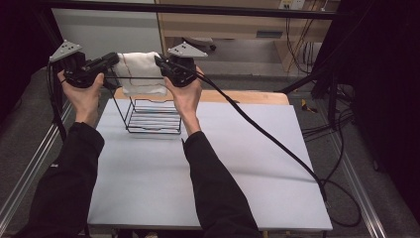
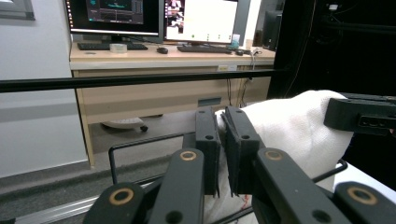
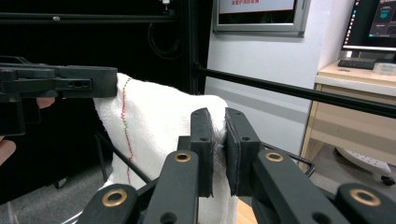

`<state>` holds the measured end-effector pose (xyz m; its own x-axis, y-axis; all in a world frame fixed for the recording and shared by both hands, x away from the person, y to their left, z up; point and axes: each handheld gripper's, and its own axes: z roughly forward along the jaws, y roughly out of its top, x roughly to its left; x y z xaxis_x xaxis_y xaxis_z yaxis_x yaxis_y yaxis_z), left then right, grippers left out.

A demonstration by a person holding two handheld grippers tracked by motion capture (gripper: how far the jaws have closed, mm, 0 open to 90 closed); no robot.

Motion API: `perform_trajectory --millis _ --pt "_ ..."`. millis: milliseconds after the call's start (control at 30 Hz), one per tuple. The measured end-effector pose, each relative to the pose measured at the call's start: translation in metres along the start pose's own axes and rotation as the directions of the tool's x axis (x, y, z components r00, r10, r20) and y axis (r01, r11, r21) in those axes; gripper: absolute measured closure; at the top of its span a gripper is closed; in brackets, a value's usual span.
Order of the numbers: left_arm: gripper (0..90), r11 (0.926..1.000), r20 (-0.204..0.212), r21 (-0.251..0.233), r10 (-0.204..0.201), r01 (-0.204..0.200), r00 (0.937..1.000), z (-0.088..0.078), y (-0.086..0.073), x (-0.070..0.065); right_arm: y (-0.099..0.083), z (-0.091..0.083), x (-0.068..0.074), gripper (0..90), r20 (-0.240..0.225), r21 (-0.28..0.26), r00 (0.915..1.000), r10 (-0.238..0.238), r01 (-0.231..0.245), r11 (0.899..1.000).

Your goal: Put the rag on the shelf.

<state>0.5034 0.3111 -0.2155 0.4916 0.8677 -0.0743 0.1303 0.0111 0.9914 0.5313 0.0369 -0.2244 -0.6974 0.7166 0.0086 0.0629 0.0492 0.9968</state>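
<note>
Rack (image 1: 151, 121): wire, bare inside | towel (image 1: 141, 72): draped over top | hand-held grippers, left (image 1: 115, 60), right (image 1: 159, 62): each clamped on towel

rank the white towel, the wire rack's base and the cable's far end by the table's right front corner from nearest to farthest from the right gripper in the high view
1. white towel: pinched in the right gripper, above the rack.
2. wire rack base: below it, on the table.
3. cable end: far right front corner.
</note>
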Motion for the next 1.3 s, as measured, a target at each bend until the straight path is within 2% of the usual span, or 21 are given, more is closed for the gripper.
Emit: perform_trajectory --millis 333,467,667,900,1067,1167,1300 --pt "84.2 0.9999 0.022 0.002 0.010 -0.010 0.9997 -0.013 -0.005 -0.001 0.000 -0.008 0.009 82.6 -0.014 0.009 0.9991 -0.039 0.039 0.999" --pt "84.1 0.9999 0.032 0.006 0.010 -0.010 0.9994 -0.017 -0.008 -0.003 -0.002 -0.012 0.012 82.5 -0.023 0.014 0.9991 -0.036 0.036 0.999" --pt "83.9 0.9992 0.042 0.031 0.023 -0.025 0.9988 -0.020 -0.012 -0.008 -0.010 -0.017 0.012 82.4 -0.035 0.039 0.9990 -0.028 0.030 0.999" --pt "83.5 0.9980 0.051 0.055 0.029 -0.032 0.9983 -0.029 -0.020 -0.010 -0.014 -0.023 0.019 82.1 -0.057 0.057 0.9949 -0.083 0.086 0.995" --pt "82.8 0.9956 0.052 0.086 0.032 -0.037 0.9981 -0.033 -0.027 -0.013 -0.019 -0.027 0.020 82.0 -0.075 0.072 0.9930 -0.091 0.097 0.993" --pt "82.2 0.9950 0.048 0.096 0.022 -0.027 0.9986 -0.034 -0.031 -0.014 -0.021 -0.028 0.021 81.9 -0.078 0.076 0.9930 -0.089 0.095 0.993" --pt "81.5 0.9931 0.046 0.114 0.021 -0.026 0.9987 -0.035 -0.030 -0.014 -0.023 -0.028 0.022 81.9 -0.080 0.083 0.9921 -0.096 0.103 0.991"
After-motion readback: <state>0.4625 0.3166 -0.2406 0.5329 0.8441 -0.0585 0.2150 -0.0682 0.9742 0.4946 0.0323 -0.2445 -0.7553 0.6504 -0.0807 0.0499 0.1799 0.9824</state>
